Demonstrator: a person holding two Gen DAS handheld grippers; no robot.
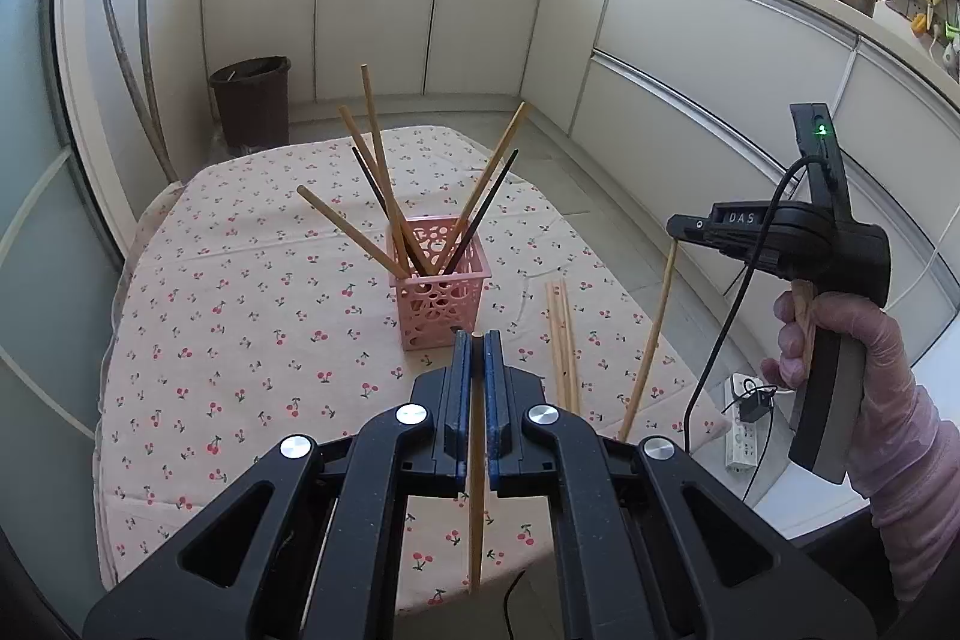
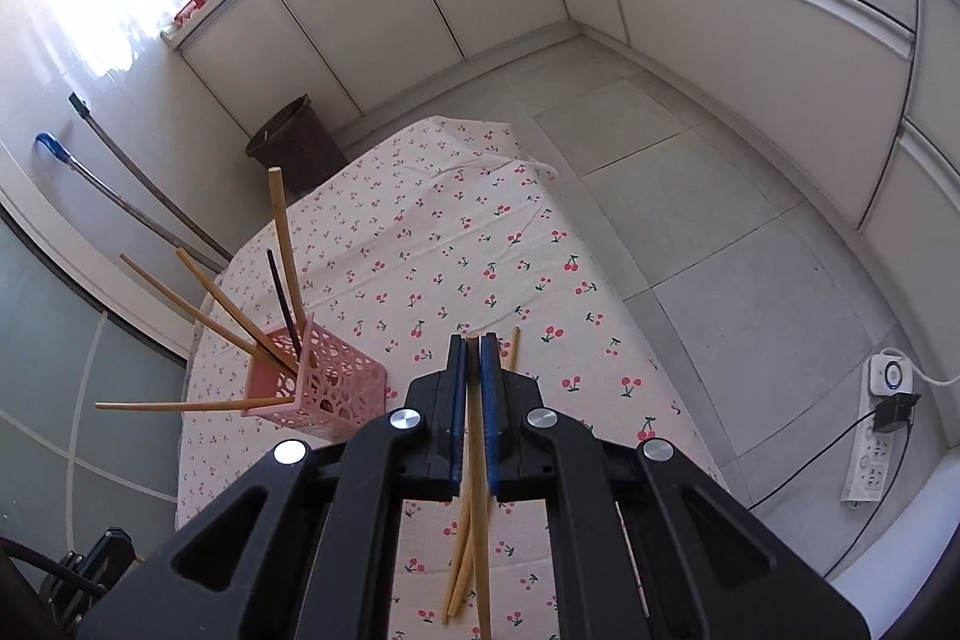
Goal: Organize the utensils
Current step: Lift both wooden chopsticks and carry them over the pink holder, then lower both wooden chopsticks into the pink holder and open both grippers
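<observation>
Both pairs of jaws are clamped on single wooden chopsticks. Between the left gripper's (image 1: 478, 340) pads one chopstick (image 1: 476, 490) runs lengthwise, its tip at the fingertips. Just ahead of those jaws stands the pink basket (image 1: 441, 295), bristling with chopsticks; to their right a loose bundle (image 1: 563, 340) lies on the cherry-print tablecloth (image 1: 240, 310). Further right, the right gripper (image 2: 474, 340) pinches another chopstick (image 2: 478, 490).
</observation>
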